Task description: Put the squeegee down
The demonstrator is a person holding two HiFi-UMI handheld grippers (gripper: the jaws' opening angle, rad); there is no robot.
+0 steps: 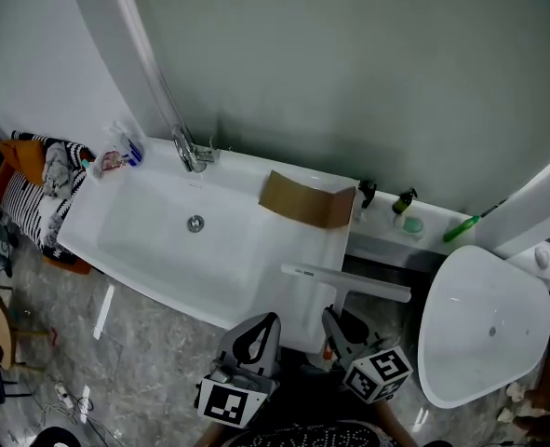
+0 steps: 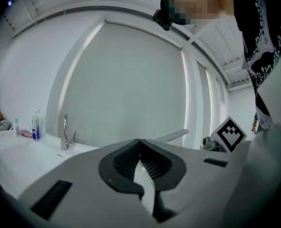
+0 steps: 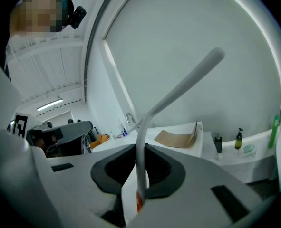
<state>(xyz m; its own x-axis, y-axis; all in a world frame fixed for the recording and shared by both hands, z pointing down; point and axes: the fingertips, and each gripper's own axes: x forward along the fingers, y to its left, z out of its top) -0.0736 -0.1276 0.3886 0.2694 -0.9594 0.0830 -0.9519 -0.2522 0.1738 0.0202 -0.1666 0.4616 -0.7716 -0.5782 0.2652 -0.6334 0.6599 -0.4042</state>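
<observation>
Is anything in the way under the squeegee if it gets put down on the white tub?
Nothing visible. The squeegee, held in the right gripper, hangs over the bathtub's bare flat end. The brown board lies farther back, near the wall.

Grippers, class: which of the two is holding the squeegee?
The right gripper: its jaws are shut on the white squeegee, gripping it by its handle. The left gripper has its jaws together with nothing between them.
</observation>
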